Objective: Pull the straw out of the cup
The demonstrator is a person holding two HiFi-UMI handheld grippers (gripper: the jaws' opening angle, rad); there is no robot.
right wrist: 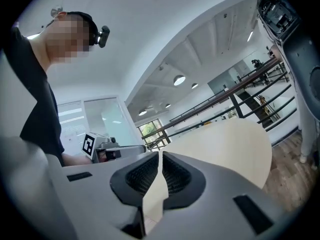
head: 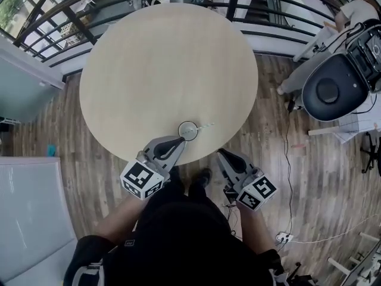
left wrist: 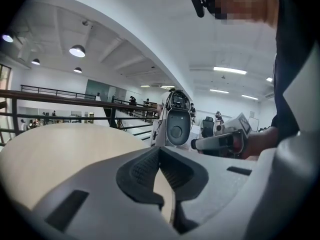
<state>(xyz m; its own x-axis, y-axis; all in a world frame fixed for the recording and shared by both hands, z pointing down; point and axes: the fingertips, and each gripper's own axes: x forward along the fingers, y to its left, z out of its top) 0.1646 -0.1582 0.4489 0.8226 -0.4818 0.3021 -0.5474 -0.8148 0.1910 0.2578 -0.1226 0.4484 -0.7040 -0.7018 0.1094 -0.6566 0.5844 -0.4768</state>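
Head view shows the cup (head: 188,130) standing close to the near edge of the round table (head: 166,64), with the straw (head: 206,125) in it and leaning out over the rim toward the right. So nothing of the pull is done yet, as I judge it. The straw has not been gripped or lifted.

My left tongs (head: 180,141) point at the cup from its near left, tips just beside it. I cannot tell whether they touch it. In the left gripper view those tongs (left wrist: 160,149) are pressed together at the tips with nothing between them.

My right tongs (head: 222,154) hang over the floor just off the table's near edge, apart from the cup. In the right gripper view they (right wrist: 160,154) are also clenched on nothing.

What is left is all of it. One pair has to spread, close on the straw and draw it clear.
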